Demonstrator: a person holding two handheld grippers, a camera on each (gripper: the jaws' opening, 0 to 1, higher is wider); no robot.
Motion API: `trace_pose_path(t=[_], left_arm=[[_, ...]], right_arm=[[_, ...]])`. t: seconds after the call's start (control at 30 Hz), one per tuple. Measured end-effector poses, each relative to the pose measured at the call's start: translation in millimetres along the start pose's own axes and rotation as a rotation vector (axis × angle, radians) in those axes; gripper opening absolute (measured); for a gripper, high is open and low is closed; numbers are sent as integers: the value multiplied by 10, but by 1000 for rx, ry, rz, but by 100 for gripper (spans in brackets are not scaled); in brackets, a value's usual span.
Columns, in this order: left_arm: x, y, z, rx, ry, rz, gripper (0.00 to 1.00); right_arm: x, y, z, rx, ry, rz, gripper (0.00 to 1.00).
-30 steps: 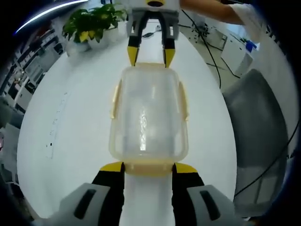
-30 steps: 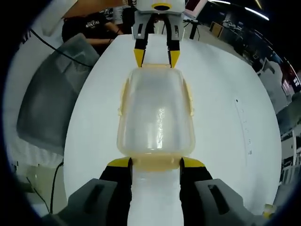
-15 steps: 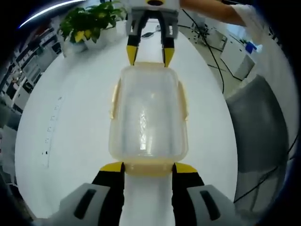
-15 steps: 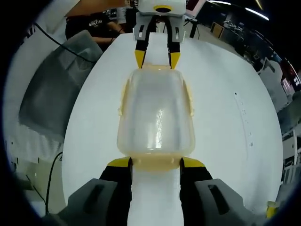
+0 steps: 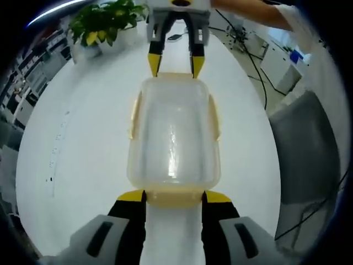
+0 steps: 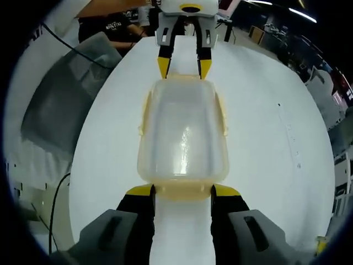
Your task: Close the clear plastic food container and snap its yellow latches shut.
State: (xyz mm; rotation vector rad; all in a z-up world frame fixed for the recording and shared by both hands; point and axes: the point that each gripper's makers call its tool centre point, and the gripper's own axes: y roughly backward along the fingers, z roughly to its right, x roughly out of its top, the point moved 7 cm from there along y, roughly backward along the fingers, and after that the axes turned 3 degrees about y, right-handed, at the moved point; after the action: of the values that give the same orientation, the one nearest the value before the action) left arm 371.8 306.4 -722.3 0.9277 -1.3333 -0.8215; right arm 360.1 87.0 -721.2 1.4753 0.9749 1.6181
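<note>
The clear plastic food container lies in the middle of the left gripper view on a round white table, lid on, with its long axis running up the frame. The left gripper rises from the bottom of that view with its jaws apart, the yellow tips sitting at either side of the yellow latch on the container's near short end. At the top of the same view the right gripper points down at the far short end, its jaws also spread, the yellow tips just at the container's edge (whether they actually touch the far latch cannot be told). Yellow latches run along both long sides as well. A potted plant stands at the upper left, a grey chair at the right edge, and a person's arm reaches in at the upper right. In the right gripper view the container again fills the centre, with the right gripper at the bottom bracketing the near latch and the left gripper at the top.
</note>
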Motion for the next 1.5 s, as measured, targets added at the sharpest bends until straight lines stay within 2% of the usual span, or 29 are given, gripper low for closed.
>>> trace_pose_path(t=[0.1,1.13,1.5], left_arm=[[29,-2,50,-1,0,-2,34],[4,-5,96,-9,31,10,34],[9,-10,98,-4,35,14,34]], right_arm=[[-8,-20,0,3,-3,-2,36],[-42,-43,-25,-17,9,19,37],[-57,-37,-13,-21,-15,15,37]])
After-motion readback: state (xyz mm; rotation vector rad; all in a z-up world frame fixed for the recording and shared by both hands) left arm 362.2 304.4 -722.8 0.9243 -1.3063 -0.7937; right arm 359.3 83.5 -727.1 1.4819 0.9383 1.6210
